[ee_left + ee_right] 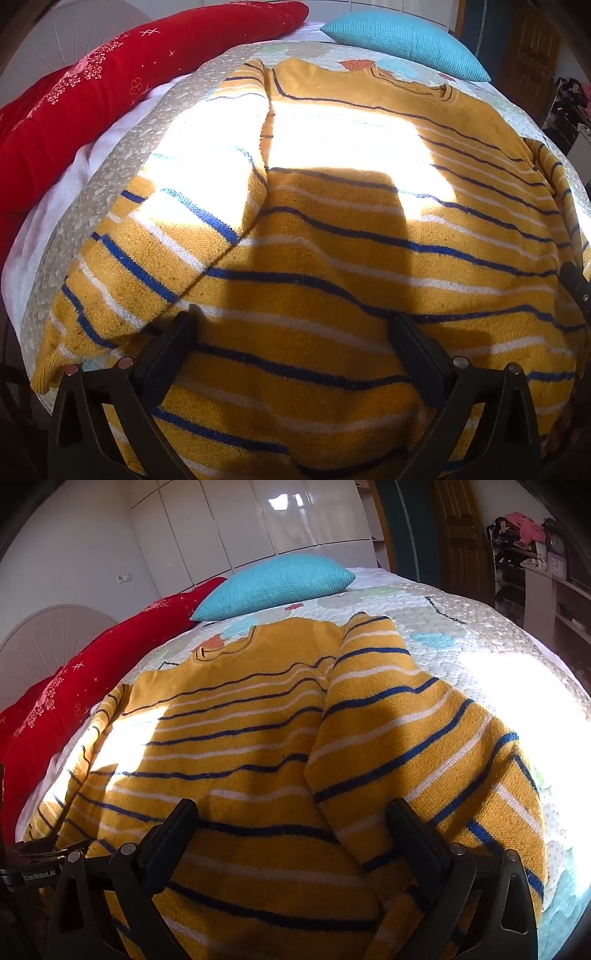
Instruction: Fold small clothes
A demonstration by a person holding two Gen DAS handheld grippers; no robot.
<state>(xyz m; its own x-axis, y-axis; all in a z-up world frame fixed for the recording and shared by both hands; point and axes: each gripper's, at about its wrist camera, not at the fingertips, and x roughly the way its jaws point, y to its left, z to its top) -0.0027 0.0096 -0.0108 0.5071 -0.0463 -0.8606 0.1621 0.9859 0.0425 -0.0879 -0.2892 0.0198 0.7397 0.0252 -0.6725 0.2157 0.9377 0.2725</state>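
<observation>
Left wrist view is showing the quilted bed [110, 173] carrying everything. A mustard striped sweater [351, 258] is lying flat across its middle, both sleeves lying alongside the body. Beyond the sweater's collar a red pillow [110, 85] and a teal cushion [406, 40] are resting. The left tongs [295, 328] and right tongs [291, 812] are hovering released over the sweater's hem, gripping nothing.

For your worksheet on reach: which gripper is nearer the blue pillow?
Right. The right gripper hovers nearer the blue pillow's side of the jumper; the left gripper sits farther over.
</observation>
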